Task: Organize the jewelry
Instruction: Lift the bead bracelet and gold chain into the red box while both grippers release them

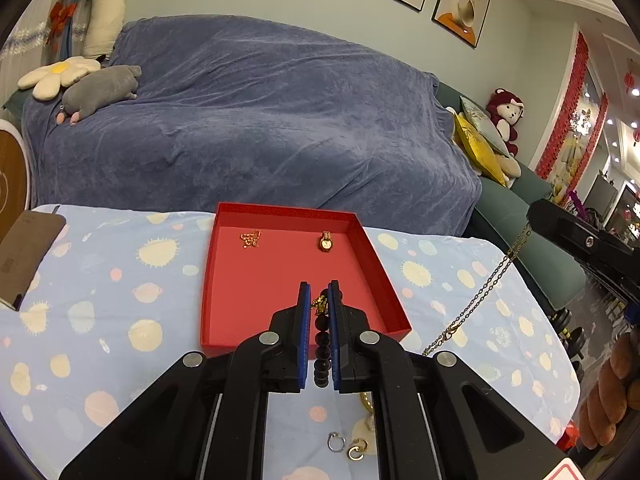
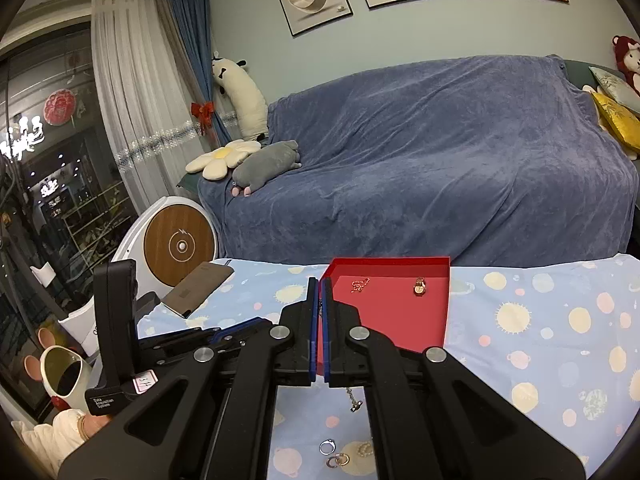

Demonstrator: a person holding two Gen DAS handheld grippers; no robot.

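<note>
My left gripper (image 1: 319,286) is shut on a black bead bracelet (image 1: 322,354) with a gold charm, held above the near part of the open red box (image 1: 256,292). In the box's far end lie a small gold chain (image 1: 250,239) and a gold watch (image 1: 326,242). At the right edge, my right gripper (image 1: 534,214) holds a long bronze chain necklace (image 1: 480,296) that hangs down to the cloth. In the right wrist view, the right gripper (image 2: 320,282) is shut on that thin chain (image 2: 353,399), near the red box (image 2: 392,320).
Two rings (image 1: 336,442) and a hoop earring (image 1: 357,450) lie on the planet-print tablecloth (image 1: 120,320) under the grippers. A brown flat case (image 1: 28,256) lies at the table's left. Behind the table stands a blue-covered sofa (image 1: 260,120). A person's hand (image 1: 608,396) is at the right.
</note>
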